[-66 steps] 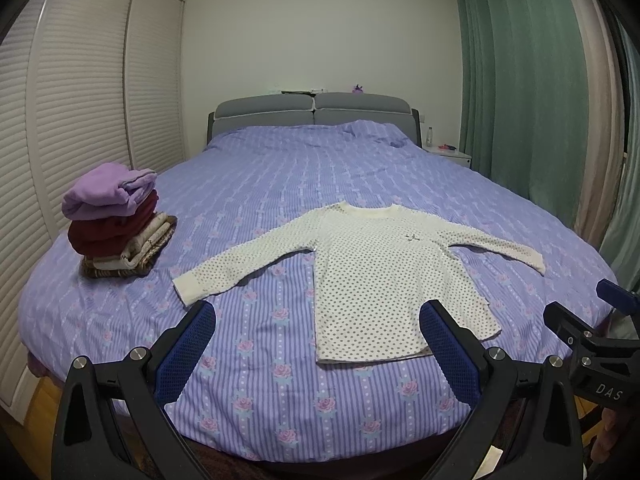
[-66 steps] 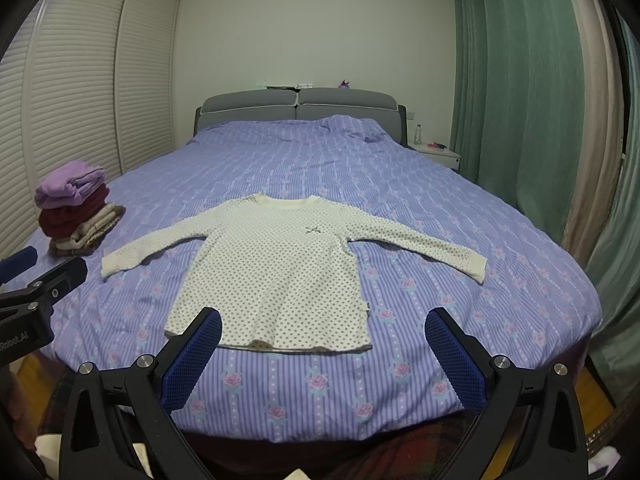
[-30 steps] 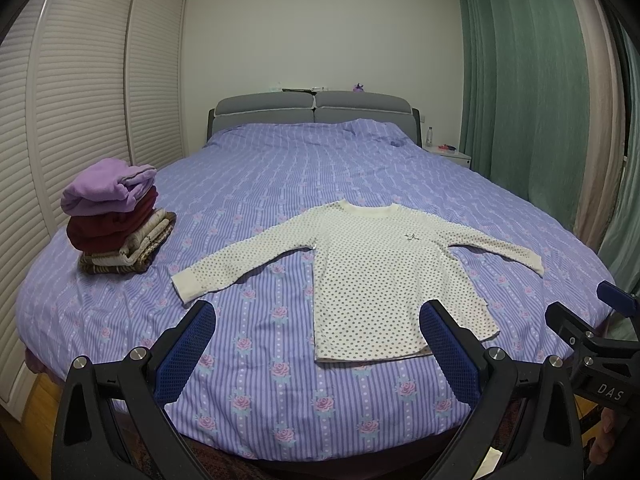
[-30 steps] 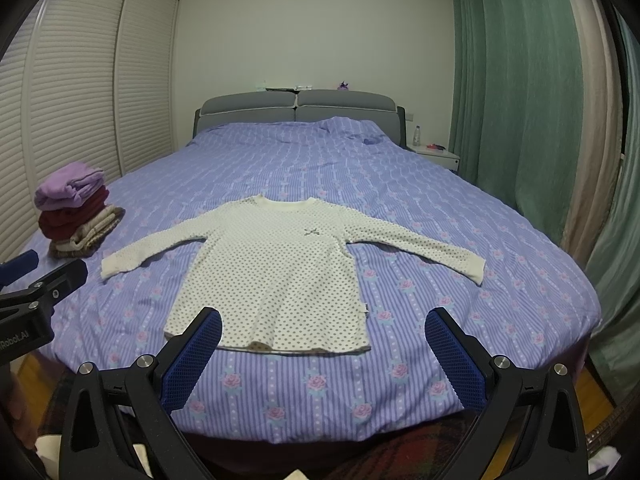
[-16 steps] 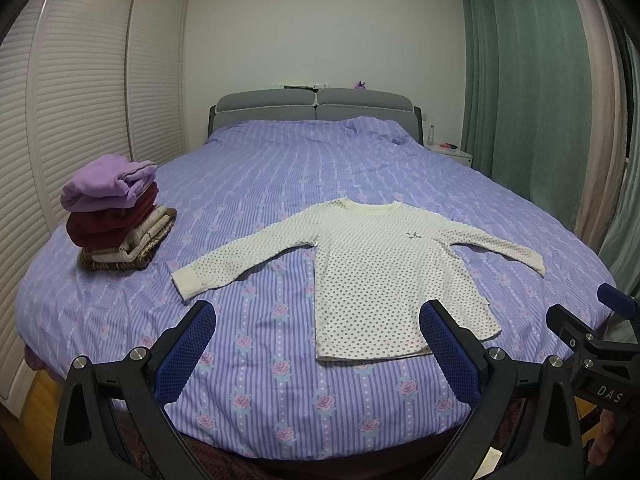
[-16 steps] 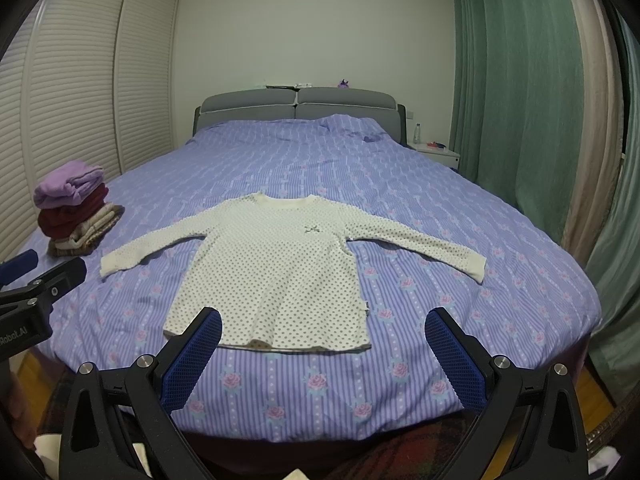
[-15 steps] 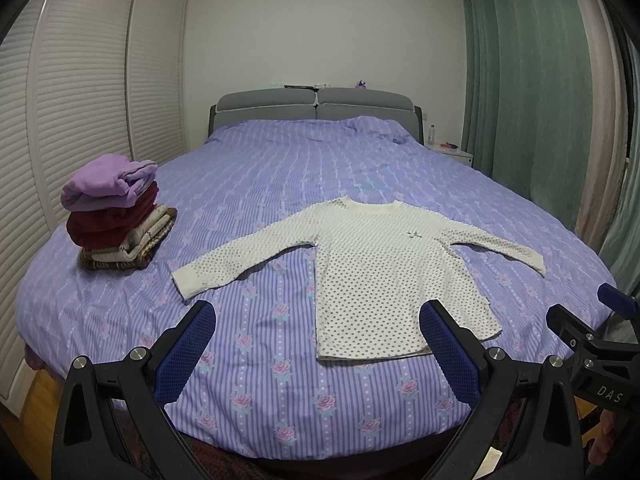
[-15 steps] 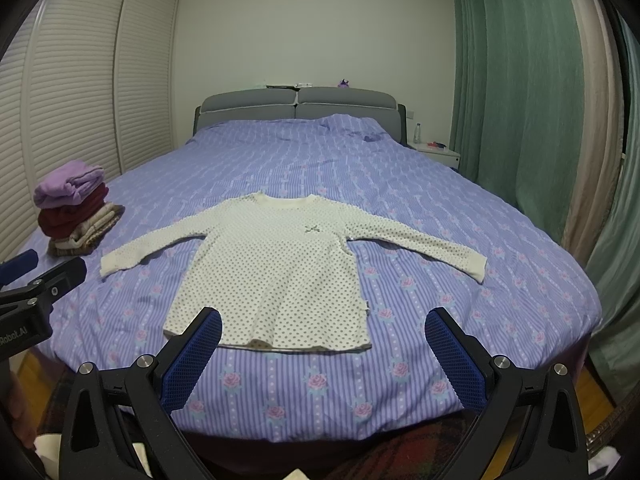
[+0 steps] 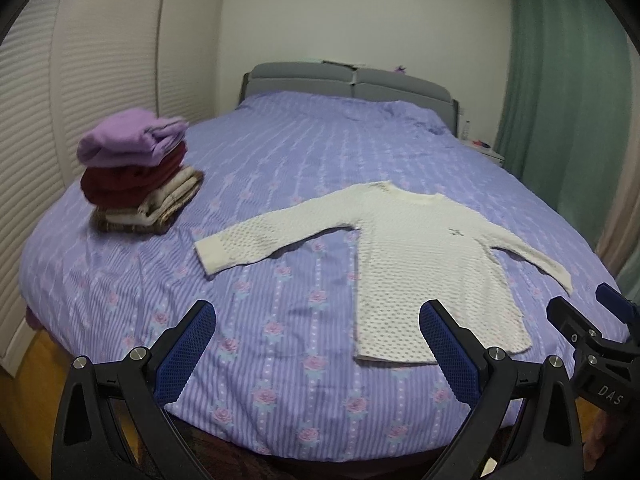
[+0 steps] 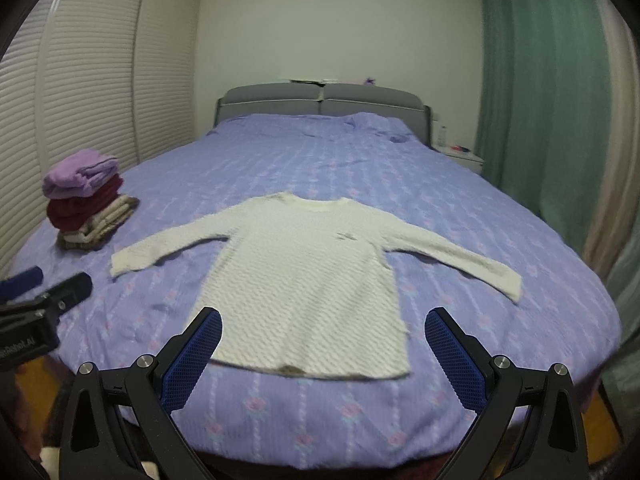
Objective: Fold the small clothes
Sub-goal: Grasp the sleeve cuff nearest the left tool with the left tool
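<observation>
A cream long-sleeved shirt [image 10: 308, 280] with small dark dots lay flat and face up on a bed [image 10: 320, 168] covered in a purple striped, flowered sheet. Its sleeves were spread out to both sides, its neckline pointed toward the grey headboard [image 10: 320, 100], and its hem lay near the foot edge of the bed.

The left gripper [image 9: 316, 356] was held above the foot of the bed with its blue-padded fingers [image 9: 186, 354] wide apart and nothing between them; the shirt's body lay ahead and to its right. The right gripper [image 10: 322, 360] was held in front of the shirt's hem, its fingers [image 10: 454, 364] also spread wide and empty, apart from the cloth.

Near the bed's left edge, well apart from the shirt, sat a stack of folded clothes [image 9: 136, 176]: a lilac piece on top, dark red under it, beige and brown at the bottom. White slatted wardrobe doors [image 10: 80, 92] stood on the left and green curtains [image 10: 532, 88] hung on the right.
</observation>
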The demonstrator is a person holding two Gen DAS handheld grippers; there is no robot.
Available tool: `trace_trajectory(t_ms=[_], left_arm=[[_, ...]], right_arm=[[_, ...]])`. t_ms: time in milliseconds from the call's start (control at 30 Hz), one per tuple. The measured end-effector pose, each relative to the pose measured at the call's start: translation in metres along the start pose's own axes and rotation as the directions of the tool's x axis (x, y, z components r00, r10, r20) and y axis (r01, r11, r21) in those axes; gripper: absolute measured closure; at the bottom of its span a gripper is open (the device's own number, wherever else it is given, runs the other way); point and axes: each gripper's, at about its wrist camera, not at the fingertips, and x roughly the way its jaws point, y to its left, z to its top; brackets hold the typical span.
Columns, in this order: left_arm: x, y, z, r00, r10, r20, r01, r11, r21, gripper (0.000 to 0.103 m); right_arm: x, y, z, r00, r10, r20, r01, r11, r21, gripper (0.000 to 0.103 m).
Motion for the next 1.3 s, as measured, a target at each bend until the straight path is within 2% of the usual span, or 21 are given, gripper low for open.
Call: trace_trajectory(t_ms=[133, 333, 467, 600, 767, 833, 933, 1033, 1300], left_arm=[[0.021, 0.019, 0.010, 0.998, 0.064, -0.007, -0.064, 0.998, -0.025, 0.000], [0.056, 0.054, 0.026, 0.994, 0.105, -0.025, -0.107, 0.992, -0.066, 0.001], [0.079, 0.073, 0.035, 0.991, 0.125, -0.040, -0.128, 0.988, -0.087, 0.012], [0.107, 0.093, 0.039, 0.993, 0.050, -0.102, -0.069, 0.980, -0.187, 0.027], [0.142, 0.113, 0.034, 0.984, -0.040, -0.173, -0.021, 0.940, -0.341, 0.049], [0.153, 0.120, 0.031, 0.981, -0.064, -0.184, -0.016, 0.915, -0.403, 0.053], [0.168, 0.131, 0.025, 0.975, -0.094, -0.201, -0.015, 0.874, -0.485, 0.055], [0.181, 0.142, 0.018, 0.966, -0.144, -0.214, -0.004, 0.821, -0.571, 0.058], [0.203, 0.157, -0.001, 0.956, -0.176, -0.235, -0.020, 0.759, -0.650, 0.059]], right_arm=[[0.028, 0.023, 0.016, 0.999, 0.048, -0.003, -0.048, 0.998, -0.045, 0.001], [0.081, 0.065, 0.039, 0.993, 0.119, -0.023, -0.120, 0.988, -0.098, 0.001], [0.111, 0.091, 0.050, 0.987, 0.152, -0.043, -0.156, 0.979, -0.131, 0.001], [0.137, 0.106, 0.055, 0.980, 0.182, -0.081, -0.193, 0.970, -0.147, 0.001], [0.169, 0.125, 0.058, 0.972, 0.199, -0.125, -0.218, 0.963, -0.158, 0.001], [0.182, 0.132, 0.058, 0.968, 0.201, -0.147, -0.224, 0.961, -0.160, 0.001], [0.196, 0.139, 0.060, 0.963, 0.208, -0.169, -0.234, 0.960, -0.153, 0.001], [0.207, 0.144, 0.061, 0.960, 0.207, -0.187, -0.236, 0.960, -0.149, 0.001], [0.228, 0.151, 0.063, 0.953, 0.213, -0.217, -0.241, 0.965, -0.107, 0.001]])
